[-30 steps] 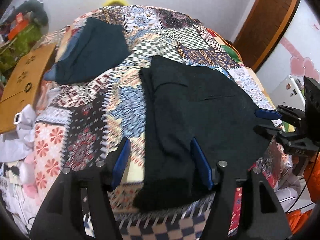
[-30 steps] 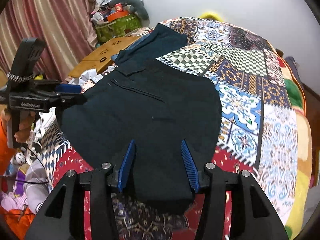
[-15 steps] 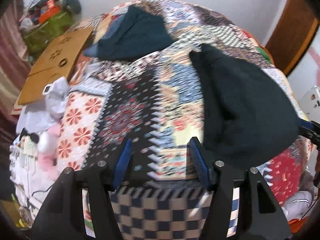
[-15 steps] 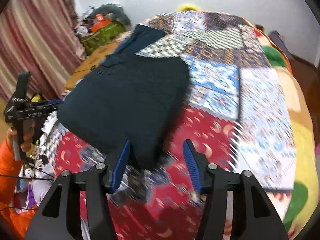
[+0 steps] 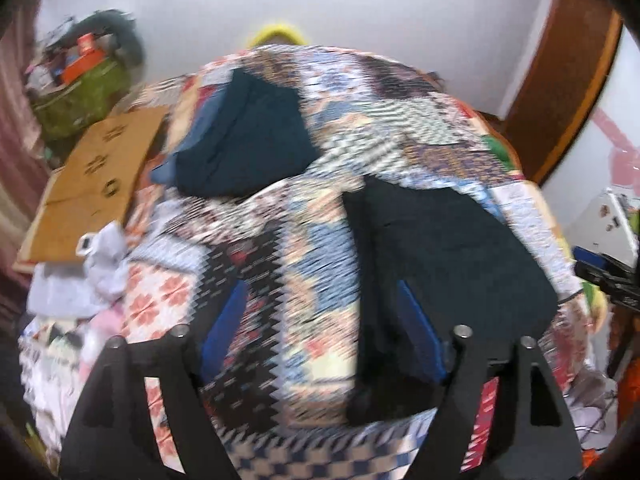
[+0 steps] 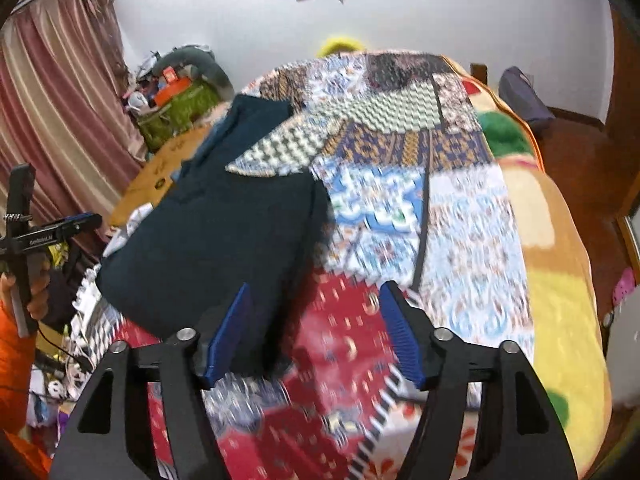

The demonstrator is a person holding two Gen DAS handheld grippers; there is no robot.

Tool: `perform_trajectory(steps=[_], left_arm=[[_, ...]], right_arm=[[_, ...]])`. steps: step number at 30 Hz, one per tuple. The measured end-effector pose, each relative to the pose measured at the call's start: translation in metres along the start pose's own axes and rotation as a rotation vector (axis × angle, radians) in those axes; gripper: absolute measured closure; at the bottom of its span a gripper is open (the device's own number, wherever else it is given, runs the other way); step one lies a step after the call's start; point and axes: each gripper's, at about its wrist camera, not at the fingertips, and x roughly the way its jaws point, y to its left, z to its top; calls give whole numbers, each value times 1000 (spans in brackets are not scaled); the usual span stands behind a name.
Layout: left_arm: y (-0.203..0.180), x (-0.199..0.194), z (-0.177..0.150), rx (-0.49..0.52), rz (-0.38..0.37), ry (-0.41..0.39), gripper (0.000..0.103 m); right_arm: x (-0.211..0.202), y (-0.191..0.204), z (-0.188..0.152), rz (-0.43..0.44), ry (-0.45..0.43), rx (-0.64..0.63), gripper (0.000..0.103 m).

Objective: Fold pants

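left gripper (image 5: 324,332): my black angular frame, ribbed blue finger pads (image 5: 420,332), silver screw heads
right gripper (image 6: 316,332): same black frame, blue pads (image 6: 400,332)
sleeve (image 6: 14,364): my orange one
marking: small white lettering on left gripper's arm

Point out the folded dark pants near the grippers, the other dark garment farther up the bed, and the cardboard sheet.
folded dark pants (image 6: 224,240), right wrist view, middle of the top layer.
other dark garment (image 5: 248,144), left wrist view, its centre.
cardboard sheet (image 5: 96,176), left wrist view, flat middle.
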Motion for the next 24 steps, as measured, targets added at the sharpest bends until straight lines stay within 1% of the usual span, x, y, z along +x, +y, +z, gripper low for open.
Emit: perform_trajectory(steps=[1,3,4,7,9,12,14,16,18,19,21,22,24], left_arm=[[-8,6,6,14,-24,7,21],[-19,17,13,30,-45,25,18],[-23,24,17,38,-53,40,17],[-31,49,24,46,-85,102,17],[-33,67,27,36,-105,150,17],[-30,93,30,-3,-127,224,17],[-25,105,30,-41,-173,265,17],[-22,115,32,-65,-210,299,17],[-22,126,34,-75,-250,344,16],[-22,131,34,-82,-271,357,16],[-24,135,34,-74,-287,363,14],[-25,136,35,-71,-297,364,14],[-25,139,36,-82,-318,370,16]], right_arm=[[3,2,3,7,-5,-4,30],[10,5,8,26,-4,-6,28],[15,6,11,38,0,-4,25],[29,7,13,64,20,-1,22],[42,5,13,88,48,13,22],[64,-1,13,118,113,52,22],[80,-4,12,137,168,67,22],[89,-5,12,160,201,64,22],[98,-5,15,212,230,73,22],[103,-5,16,234,249,81,22],[111,-6,19,269,274,100,21],[115,-6,20,288,284,109,20],[119,-2,22,302,291,103,20]])
